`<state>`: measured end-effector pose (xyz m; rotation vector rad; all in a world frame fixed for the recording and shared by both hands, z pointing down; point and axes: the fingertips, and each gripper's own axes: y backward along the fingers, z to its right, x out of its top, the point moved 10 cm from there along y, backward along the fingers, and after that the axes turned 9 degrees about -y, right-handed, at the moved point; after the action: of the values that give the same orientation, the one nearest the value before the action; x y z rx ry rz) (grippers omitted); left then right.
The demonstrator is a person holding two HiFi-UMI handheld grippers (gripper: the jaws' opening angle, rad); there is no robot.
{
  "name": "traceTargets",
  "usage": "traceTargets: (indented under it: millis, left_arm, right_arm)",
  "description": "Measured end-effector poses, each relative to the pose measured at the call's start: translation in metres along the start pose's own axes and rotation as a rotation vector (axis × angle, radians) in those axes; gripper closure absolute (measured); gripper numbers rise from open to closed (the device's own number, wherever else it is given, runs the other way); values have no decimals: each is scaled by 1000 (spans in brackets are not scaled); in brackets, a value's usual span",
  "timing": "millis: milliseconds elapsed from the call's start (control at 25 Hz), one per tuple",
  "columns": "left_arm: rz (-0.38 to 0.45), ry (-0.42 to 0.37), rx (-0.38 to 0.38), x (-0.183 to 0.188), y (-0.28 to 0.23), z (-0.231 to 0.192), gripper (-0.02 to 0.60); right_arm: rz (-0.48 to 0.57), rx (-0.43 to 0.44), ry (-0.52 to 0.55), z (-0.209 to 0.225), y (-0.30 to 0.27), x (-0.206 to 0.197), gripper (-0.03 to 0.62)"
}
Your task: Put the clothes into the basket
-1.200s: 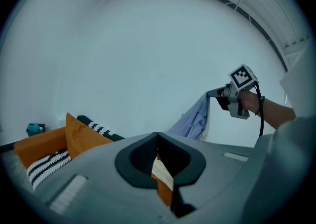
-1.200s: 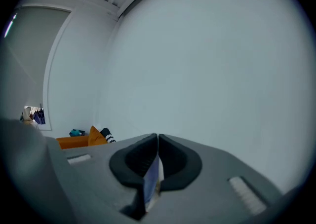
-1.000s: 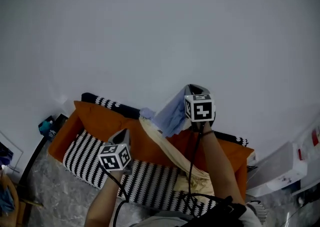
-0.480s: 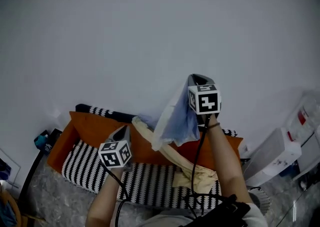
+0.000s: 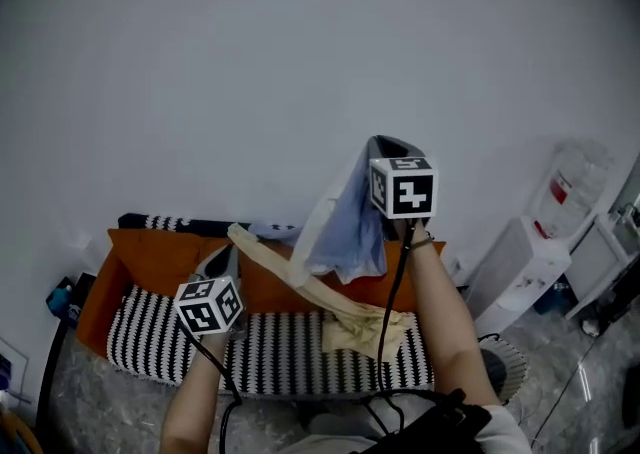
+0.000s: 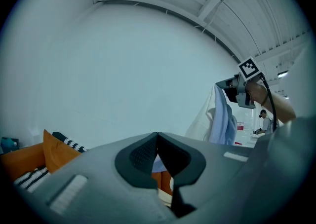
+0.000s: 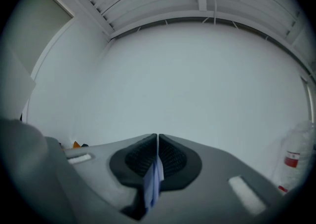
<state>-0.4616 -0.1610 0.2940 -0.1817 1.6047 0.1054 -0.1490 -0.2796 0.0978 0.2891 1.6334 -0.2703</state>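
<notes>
The right claw (image 7: 157,144) is clamped on a fold of a pale blue garment (image 5: 350,232) and holds it high in the air above the sofa (image 5: 270,352). The cloth hangs down loose from the pinch. It shows a white layer on one side, and I cannot tell whether that is a second piece. The left claw (image 6: 157,136) sits lower, over the sofa's orange back, with its tips together and nothing clearly caught between them.

A cream garment (image 5: 330,297) lies across the sofa, one end draped up on the back and the rest bunched on the striped seat. That makes two garments in sight, one lifted and one lying, plus two claws and one sofa. No basket shows plainly in any view.

Both pieces look light, soft and limp. They will likely sag, swing and trail, so a pinch on a thick fold or a bunched part seems safest. The cream one is long and would probably drag unless gathered first.
</notes>
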Motion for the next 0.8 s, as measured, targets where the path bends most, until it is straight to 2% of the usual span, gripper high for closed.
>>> traceTargets:
  millis: [200,480,680,800]
  left_arm:
    - [-28,24,-71,-9,8,26,586]
    - [-33,15,-176,-8,13,97,586]
    - [-26,34,-246,-14,3,97,586]
    - [-26,56,-268,-17,3,116,586]
  right_arm:
    - [-36,-64,0,14,45,-11,582]
    - [-37,-149,2,61,122,-3,582]
    - [-19,-220,13,59,138,6,582]
    - [-25,-242,35,68,164,7,582]
